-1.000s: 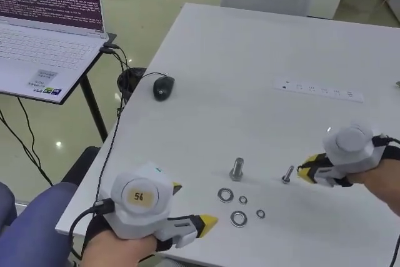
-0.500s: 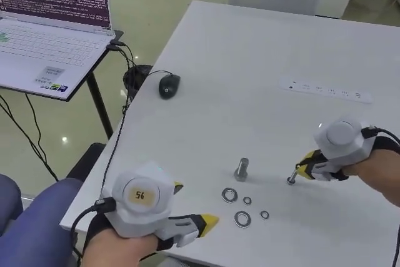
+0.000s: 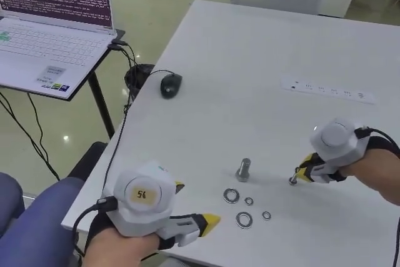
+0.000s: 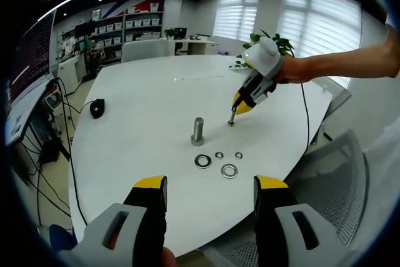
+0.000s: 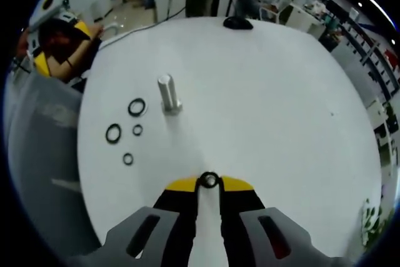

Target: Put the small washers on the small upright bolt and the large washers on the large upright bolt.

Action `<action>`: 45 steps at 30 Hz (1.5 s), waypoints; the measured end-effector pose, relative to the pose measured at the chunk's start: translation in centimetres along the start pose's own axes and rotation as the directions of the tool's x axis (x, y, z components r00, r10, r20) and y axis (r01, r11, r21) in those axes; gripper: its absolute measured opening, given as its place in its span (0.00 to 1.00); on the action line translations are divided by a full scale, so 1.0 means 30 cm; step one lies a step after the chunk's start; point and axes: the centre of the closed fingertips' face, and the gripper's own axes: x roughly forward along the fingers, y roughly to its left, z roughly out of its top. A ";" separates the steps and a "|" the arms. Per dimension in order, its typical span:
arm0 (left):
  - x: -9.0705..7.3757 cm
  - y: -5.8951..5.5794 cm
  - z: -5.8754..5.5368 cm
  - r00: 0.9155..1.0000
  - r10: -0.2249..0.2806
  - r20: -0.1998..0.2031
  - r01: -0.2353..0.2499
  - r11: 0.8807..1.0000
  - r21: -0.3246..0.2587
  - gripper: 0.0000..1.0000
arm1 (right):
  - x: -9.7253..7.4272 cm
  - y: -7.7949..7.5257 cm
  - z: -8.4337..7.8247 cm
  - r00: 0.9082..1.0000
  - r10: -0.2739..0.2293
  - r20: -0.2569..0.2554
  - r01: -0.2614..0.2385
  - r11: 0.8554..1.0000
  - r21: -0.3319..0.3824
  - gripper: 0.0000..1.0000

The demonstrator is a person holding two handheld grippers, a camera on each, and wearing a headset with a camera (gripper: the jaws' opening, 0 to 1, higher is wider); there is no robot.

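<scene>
Over the last second the right gripper [image 3: 301, 175] has closed in on the small bolt [image 3: 292, 181] and now pinches its top (steadying it, I judge). The left gripper [image 4: 210, 186] hangs wide open at the near edge of the tabletop [image 3: 250, 79]; all four washers [image 3: 231, 196] lie unthreaded beside the large bolt [image 3: 243, 170]

White table [image 3: 250, 60], pale glossy floor [image 3: 147, 14]

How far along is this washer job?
Done: nothing yet; both bolts are bare. The large washers and small washers lie on the table beside the large bolt. In hand: the right gripper is shut on the small bolt; the left gripper is open, empty. Left: all four washers.
</scene>
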 end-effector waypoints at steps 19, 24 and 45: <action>0.003 0.000 -0.006 1.000 -0.002 -0.009 0.002 1.000 0.000 0.55 | 0.104 -0.019 -0.071 0.999 0.030 -0.035 -0.028 0.998 0.047 0.15; 0.004 0.001 0.006 1.000 -0.002 -0.001 0.002 1.000 0.001 0.55 | 0.044 -0.032 -0.071 1.000 -0.009 0.004 0.009 0.997 0.076 0.19; -0.006 -0.011 0.001 1.000 -0.005 0.005 0.005 1.000 0.012 0.55 | 0.107 0.320 -0.042 0.990 0.131 0.046 -0.132 0.991 0.004 0.18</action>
